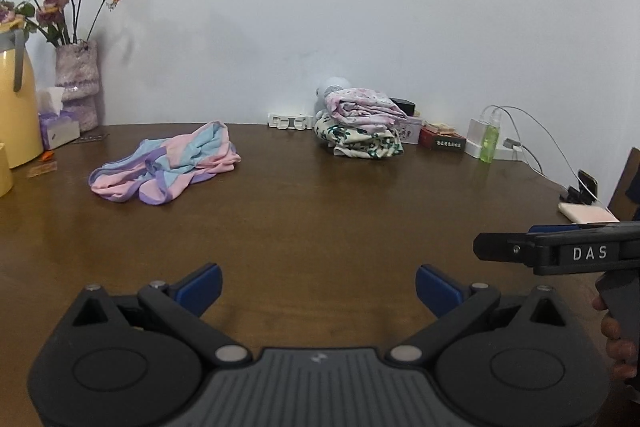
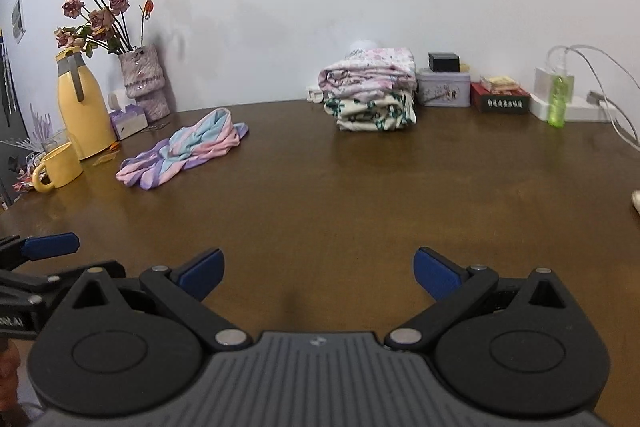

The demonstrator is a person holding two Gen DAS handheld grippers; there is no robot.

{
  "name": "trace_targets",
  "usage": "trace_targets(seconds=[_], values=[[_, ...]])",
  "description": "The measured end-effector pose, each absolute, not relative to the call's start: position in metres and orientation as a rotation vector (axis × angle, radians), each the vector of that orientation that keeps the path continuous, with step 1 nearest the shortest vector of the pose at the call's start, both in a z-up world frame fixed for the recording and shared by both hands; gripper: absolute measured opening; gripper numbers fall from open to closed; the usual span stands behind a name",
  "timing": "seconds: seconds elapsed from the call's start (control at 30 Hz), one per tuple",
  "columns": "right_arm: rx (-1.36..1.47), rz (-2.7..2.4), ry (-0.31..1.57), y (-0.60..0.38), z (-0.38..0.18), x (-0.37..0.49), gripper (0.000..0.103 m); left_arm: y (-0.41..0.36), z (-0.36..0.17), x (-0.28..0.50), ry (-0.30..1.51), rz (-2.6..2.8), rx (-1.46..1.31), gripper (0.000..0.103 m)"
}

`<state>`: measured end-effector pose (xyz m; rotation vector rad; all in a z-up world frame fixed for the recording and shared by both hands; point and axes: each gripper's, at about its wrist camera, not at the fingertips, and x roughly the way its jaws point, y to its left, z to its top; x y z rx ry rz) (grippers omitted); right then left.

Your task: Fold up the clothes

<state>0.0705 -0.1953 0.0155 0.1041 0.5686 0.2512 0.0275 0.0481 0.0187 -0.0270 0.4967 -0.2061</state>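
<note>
A crumpled pink, blue and purple striped garment [image 1: 164,165] lies on the brown table [image 1: 320,219] at the far left; it also shows in the right wrist view [image 2: 184,153]. Two folded garments, a pink floral one [image 1: 364,107] on a green-patterned one [image 1: 364,141], are stacked at the back by the wall; the stack also shows in the right wrist view [image 2: 370,95]. My left gripper [image 1: 318,285] is open and empty above the table's near side. My right gripper [image 2: 318,269] is open and empty, level with it; it shows side-on in the left wrist view [image 1: 560,249].
A yellow jug [image 2: 82,111], a yellow mug [image 2: 58,167], a vase of dried roses [image 2: 142,79] and a tissue box [image 1: 58,127] stand at the left. Tins and boxes [image 2: 444,87], a green bottle [image 2: 558,99], a charger with cables [image 1: 516,143] and a phone stand [image 1: 582,187] line the back right.
</note>
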Motion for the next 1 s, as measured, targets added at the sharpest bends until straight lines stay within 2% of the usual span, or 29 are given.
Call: trace_targets(seconds=[0.5, 1.0], values=[[0.092, 0.208, 0.605, -0.188, 0.004, 0.02, 0.103, 0.047, 0.017, -0.016, 0.475, -0.193, -0.041, 0.103], [0.068, 0.186, 0.621, -0.186, -0.004, 0.019, 0.103, 0.049, 0.01, -0.011, 0.519, -0.188, -0.066, 0.103]])
